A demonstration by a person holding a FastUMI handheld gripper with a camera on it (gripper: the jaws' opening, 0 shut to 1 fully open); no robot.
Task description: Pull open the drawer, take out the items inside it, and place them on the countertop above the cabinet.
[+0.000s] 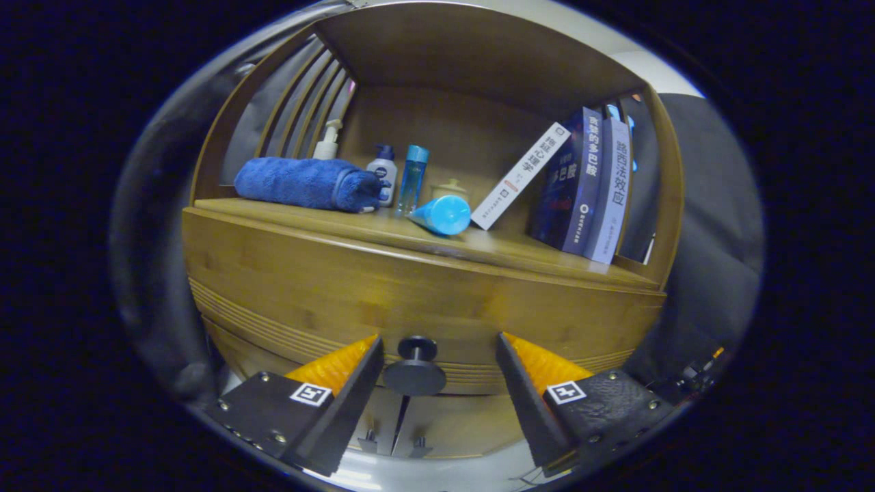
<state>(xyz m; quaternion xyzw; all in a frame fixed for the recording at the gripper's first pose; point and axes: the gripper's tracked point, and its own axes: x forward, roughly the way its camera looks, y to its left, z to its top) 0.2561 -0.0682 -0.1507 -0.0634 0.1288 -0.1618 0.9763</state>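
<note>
Drawer: wooden, grooved front, closed.
Knob: round, dark, between the fingers.
Gripper: fingers apart, touching nothing.

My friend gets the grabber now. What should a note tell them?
Gripper: open, fingers either side of the drawer knob, not pressing on it.
Drawer: looks shut; what's inside is hidden.
Countertop: already carries a rolled blue towel, bottles and leaning books.
Done: lined up on the knob.
Left: grip the knob, pull the drawer open, lift the items out onto the countertop.
</note>
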